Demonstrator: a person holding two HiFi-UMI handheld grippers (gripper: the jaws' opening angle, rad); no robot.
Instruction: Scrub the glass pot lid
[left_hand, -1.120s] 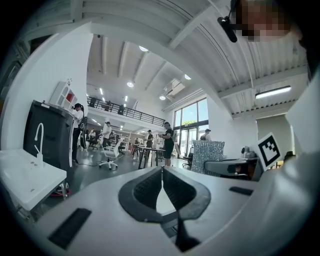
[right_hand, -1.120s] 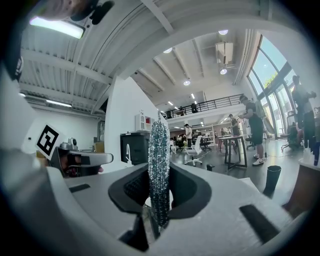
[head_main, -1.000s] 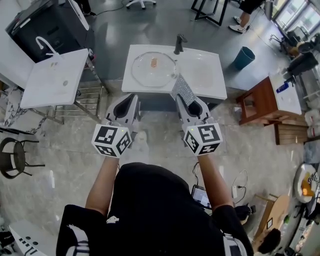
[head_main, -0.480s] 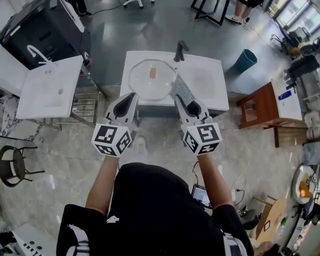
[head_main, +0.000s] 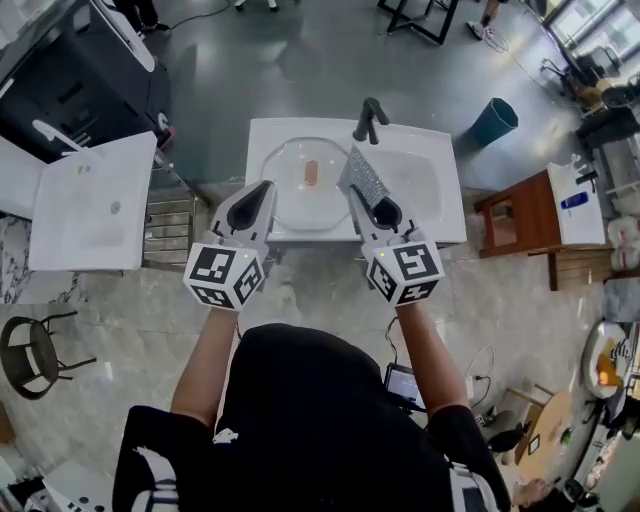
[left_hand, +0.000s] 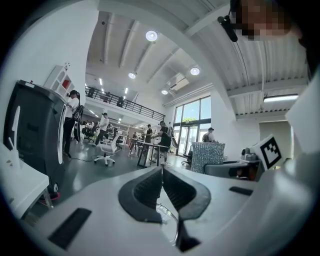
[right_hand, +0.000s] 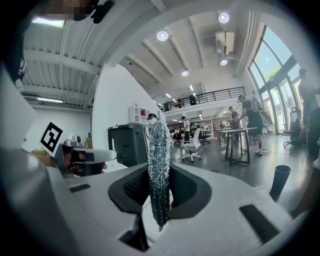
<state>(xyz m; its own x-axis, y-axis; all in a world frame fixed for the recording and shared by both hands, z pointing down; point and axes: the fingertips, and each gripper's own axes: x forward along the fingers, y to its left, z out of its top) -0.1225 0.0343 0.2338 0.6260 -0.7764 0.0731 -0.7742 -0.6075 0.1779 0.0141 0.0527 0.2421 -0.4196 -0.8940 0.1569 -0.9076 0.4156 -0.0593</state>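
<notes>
Progress: scrubbing not begun, by the look of it | glass pot lid lies in sink basin, untouched | right gripper pinches silver scrubber near lid's right edge | left gripper jaws pressed together, empty | remaining: lower scrubber, steady lid, scrub

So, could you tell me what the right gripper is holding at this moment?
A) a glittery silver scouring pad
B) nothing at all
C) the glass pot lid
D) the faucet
A: in the right gripper view, the right gripper has its jaws closed on a glittery silver scouring pad, which stands upright between them.
</notes>
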